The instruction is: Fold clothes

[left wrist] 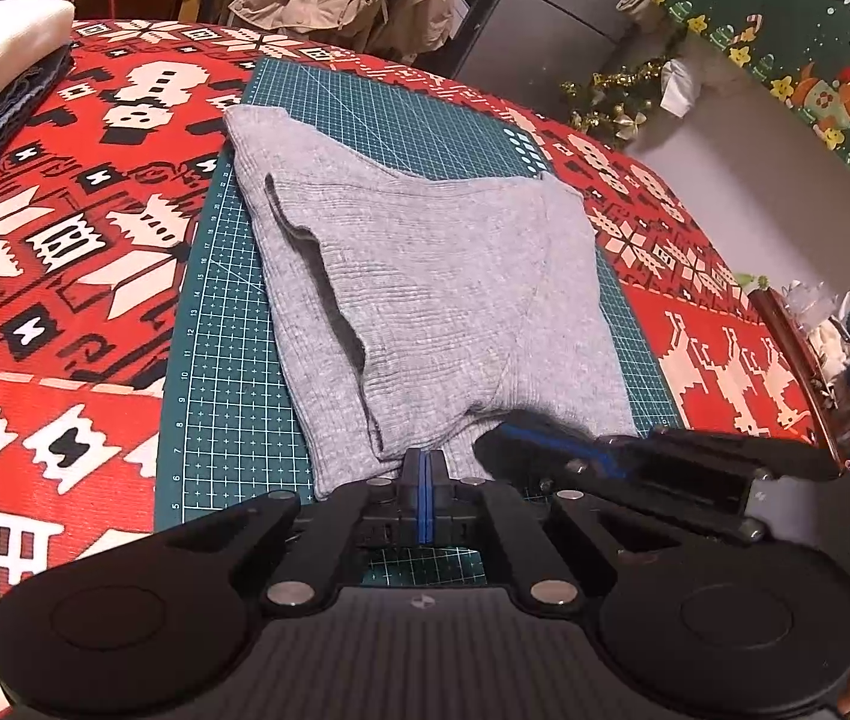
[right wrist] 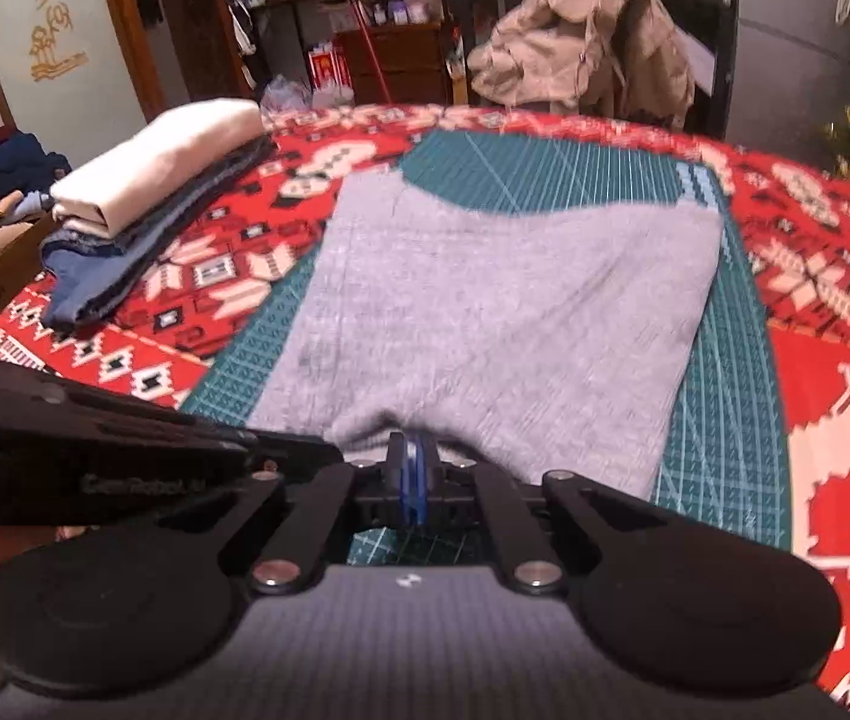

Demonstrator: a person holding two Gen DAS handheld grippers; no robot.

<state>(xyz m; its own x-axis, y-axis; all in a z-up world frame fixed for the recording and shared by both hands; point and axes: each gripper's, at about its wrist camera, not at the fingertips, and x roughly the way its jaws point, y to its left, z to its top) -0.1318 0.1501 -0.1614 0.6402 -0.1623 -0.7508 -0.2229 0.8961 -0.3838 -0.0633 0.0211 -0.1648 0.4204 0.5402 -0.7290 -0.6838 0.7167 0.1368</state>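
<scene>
The grey top [left wrist: 425, 300] lies folded on the green mat [left wrist: 227, 372]. Left gripper [left wrist: 423, 462] and right gripper [right wrist: 412, 450], side by side, each pinch its near edge. Folded clothes [right wrist: 149, 204] sit left of the mat.

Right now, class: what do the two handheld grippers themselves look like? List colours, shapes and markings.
Both the left gripper and right gripper are matte black, with thin blue pads lining the fingertips. Angled black linkage bars carry silver round fasteners, and a large round disc bulges at each side. The body below is ribbed and dark with a small white mark. Faint lettering shows on the left gripper's side in the right view.
</scene>
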